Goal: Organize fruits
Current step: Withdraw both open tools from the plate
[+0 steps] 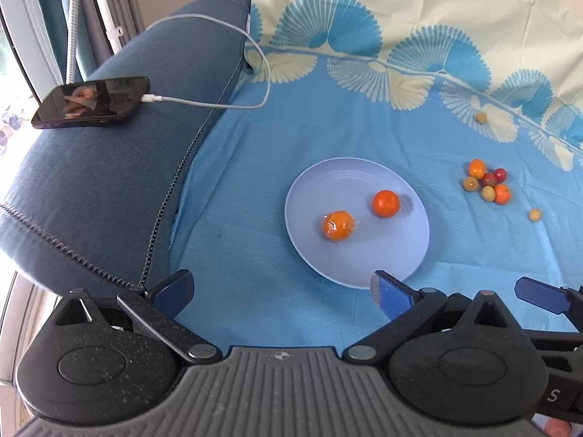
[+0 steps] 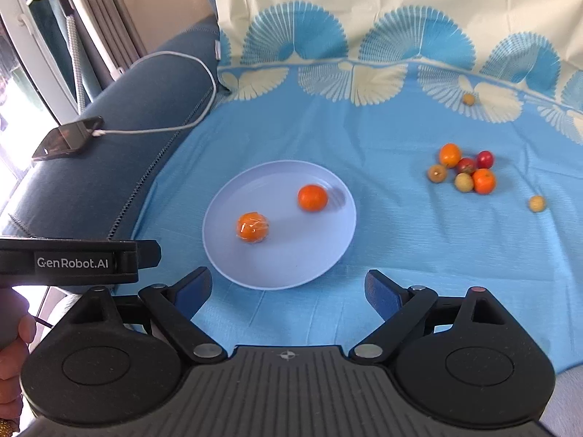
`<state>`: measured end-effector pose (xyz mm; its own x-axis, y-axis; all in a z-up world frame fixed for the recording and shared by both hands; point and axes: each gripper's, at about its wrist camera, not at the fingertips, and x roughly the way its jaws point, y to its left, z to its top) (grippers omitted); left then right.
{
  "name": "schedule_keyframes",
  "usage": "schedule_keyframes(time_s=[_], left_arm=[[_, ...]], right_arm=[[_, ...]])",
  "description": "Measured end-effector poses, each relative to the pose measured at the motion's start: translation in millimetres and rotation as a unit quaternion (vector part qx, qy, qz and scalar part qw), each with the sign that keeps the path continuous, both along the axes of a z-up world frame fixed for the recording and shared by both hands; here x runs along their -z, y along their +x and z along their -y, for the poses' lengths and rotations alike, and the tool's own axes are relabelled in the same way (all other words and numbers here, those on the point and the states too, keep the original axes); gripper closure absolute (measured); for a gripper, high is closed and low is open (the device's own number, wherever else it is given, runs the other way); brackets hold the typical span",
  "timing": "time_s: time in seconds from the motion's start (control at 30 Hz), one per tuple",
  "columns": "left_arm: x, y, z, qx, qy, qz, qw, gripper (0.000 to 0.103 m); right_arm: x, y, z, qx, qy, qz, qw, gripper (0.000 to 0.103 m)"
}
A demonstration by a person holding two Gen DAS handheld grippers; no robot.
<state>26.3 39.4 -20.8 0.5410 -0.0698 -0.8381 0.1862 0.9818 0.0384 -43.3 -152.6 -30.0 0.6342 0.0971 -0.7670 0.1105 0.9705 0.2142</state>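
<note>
A pale blue plate (image 1: 364, 266) (image 2: 291, 273) lies on the blue cloth and holds a plastic-wrapped orange (image 1: 339, 225) (image 2: 253, 227) and a bare orange (image 1: 385, 203) (image 2: 312, 197). To its right lies a cluster of small fruits (image 1: 488, 182) (image 2: 464, 169): orange, red and yellowish ones. Two yellowish fruits lie apart, one near (image 1: 534, 215) (image 2: 536, 204) and one far (image 1: 481, 118) (image 2: 468, 99). My left gripper (image 1: 280, 295) is open and empty, short of the plate's near rim. My right gripper (image 2: 288, 291) is open and empty, also short of the plate.
A blue sofa arm (image 1: 109, 189) (image 2: 109, 138) on the left carries a phone (image 1: 91, 102) (image 2: 67, 138) with a white charging cable (image 1: 218, 105). The patterned cloth rises up the backrest (image 1: 400, 7). The left gripper's body (image 2: 73, 260) shows at the left of the right wrist view.
</note>
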Motion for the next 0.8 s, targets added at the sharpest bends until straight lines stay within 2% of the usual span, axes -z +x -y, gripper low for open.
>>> schedule_keyframes(time_s=[0.13, 0.23, 0.37, 0.5, 0.8], left_arm=[[-10.9, -26.6, -1.8, -0.001, -0.006, 0.011, 0.9999, 0.000], [-18.1, -47.1, -2.5, 0.004, -0.009, 0.025, 0.9996, 0.000], [-24.4, -68.3, -0.3, 0.011, -0.003, 0.047, 0.9988, 0.000], [-27.0, -75.8, 1.1, 0.017, -0.007, 0.050, 0.9986, 0.000], [-30.6, -78.7, -0.9, 0.021, -0.010, 0.059, 0.9980, 0.000]], right_arm=[[-14.8, -33.0, -2.1, 0.011, -0.003, 0.024, 1.000, 0.011], [-25.7, -62.8, -2.1, 0.027, -0.007, 0.057, 0.998, 0.005], [-36.9, -89.1, 2.0, 0.035, -0.018, 0.086, 0.996, 0.005], [-45.6, -101.7, 3.1, 0.039, -0.026, 0.105, 0.993, 0.004], [-47.7, -104.7, -4.8, 0.028, -0.031, 0.104, 0.994, 0.003]])
